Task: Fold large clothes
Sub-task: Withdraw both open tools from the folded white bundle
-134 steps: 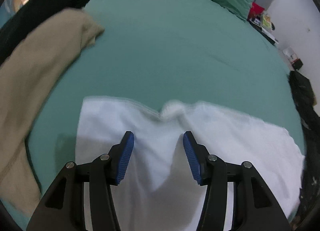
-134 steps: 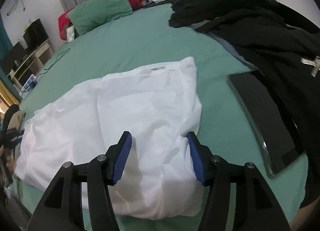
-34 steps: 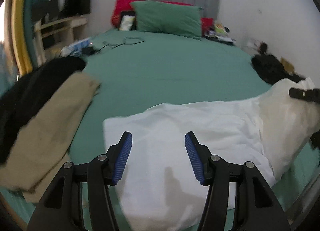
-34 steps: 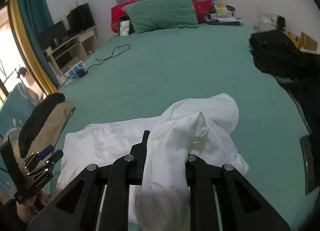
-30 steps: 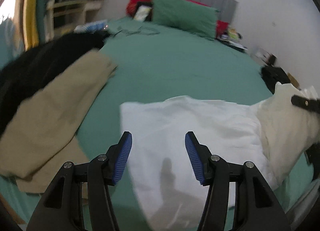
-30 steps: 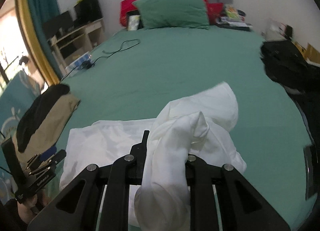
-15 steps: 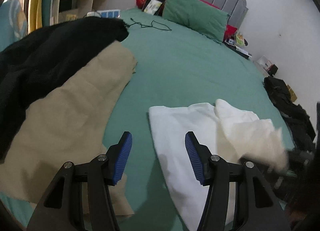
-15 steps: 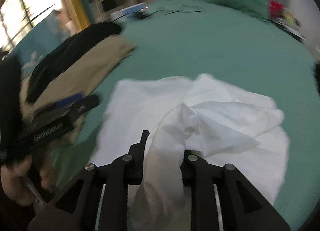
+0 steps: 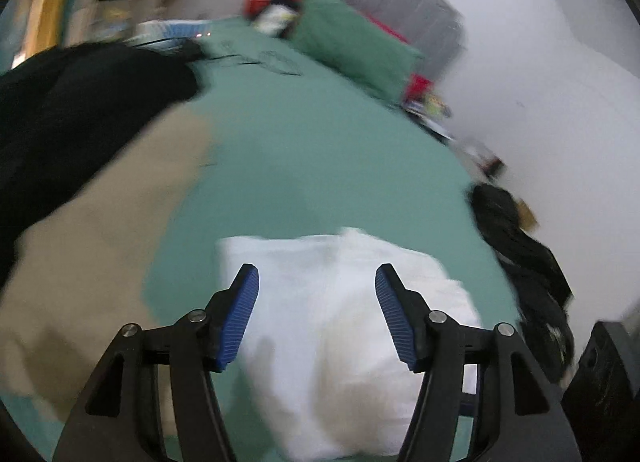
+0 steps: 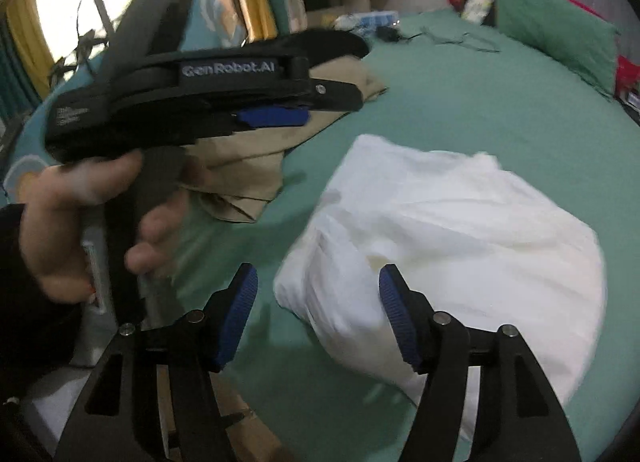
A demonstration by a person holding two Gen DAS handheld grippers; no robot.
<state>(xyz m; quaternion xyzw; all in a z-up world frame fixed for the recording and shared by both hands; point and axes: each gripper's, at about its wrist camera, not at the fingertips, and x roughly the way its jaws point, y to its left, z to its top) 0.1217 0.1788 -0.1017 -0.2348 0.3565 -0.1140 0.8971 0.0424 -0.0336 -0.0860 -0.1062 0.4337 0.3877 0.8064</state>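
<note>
Right tool [image 10: 318, 294] spread, pinching nothing; left tool [image 9: 317, 288] spread, pinching nothing. White garment [image 10: 460, 246] at 1 o'clock of right tool, lying on green bed [image 10: 480, 101] as rough bundle: judged partly folded, edges uneven, final fold and smoothing left. Tan garment [image 9: 100, 229] and black garment [image 9: 72, 109] at 10 o'clock, apparently unfolded.

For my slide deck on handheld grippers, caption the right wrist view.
Open right gripper above a bunched white garment on the green bed, left gripper alongside.
</note>
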